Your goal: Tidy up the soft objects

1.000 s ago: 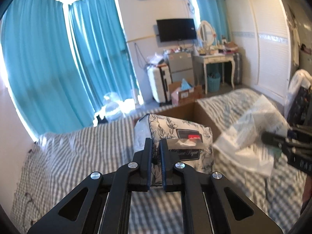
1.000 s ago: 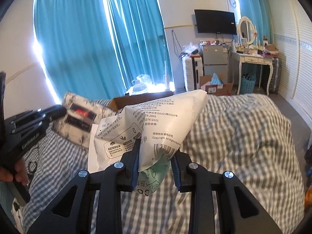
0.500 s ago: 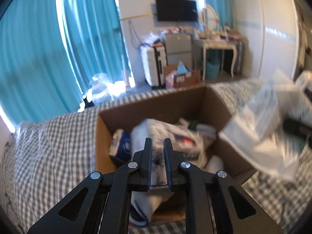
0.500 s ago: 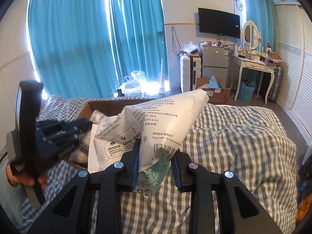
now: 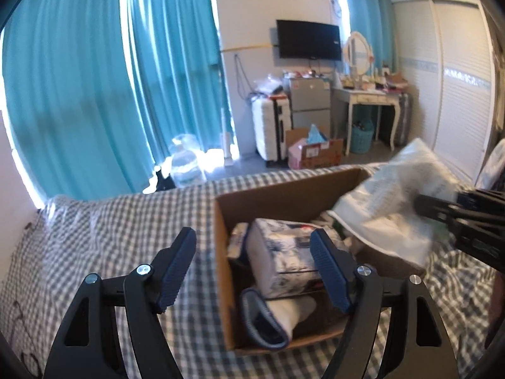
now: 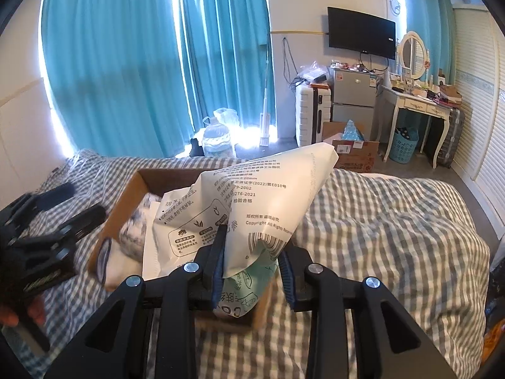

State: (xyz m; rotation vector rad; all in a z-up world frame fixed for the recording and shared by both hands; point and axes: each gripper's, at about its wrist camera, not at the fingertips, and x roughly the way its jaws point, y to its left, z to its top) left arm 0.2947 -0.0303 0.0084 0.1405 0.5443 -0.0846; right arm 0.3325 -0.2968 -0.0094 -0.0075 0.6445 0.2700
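1. Left gripper (image 5: 252, 271): jaws spread wide, nothing between them. It hovers just above the near left corner of the open brown cardboard box (image 5: 221, 252), which sits on the bed covered in grey-and-white checked cloth (image 5: 94, 237).
2. Right gripper (image 6: 251, 262): jaws closed on the lower end of a white plastic pack printed with black Chinese text (image 6: 252, 199). A green-printed part hangs below the grip. The pack is held over the box's near right edge, not yet inside.
3. Box contents: a soft pack in blue-and-white floral wrap (image 5: 281, 259) lies in the middle; a folded white cloth with a blue-grey border (image 5: 268, 319) sits at the near edge; a small blue-and-white item stands against the left wall, too blurred to identify.
4. Legible writing on the white pack: "(2022)", "E010", "276-2021", "Copyright All Rights Rese…". No brand name can be made out.
5. Risk, in my judgement: the pack is pinched at one end only, so its free bulk may swing or slip out short of the box.
6. Risk: the box looks fairly full; a release near the right edge may let the pack slide off onto the bed.
7. Risk: both grippers stand close over the box; a clash is possible unless the left clears away.
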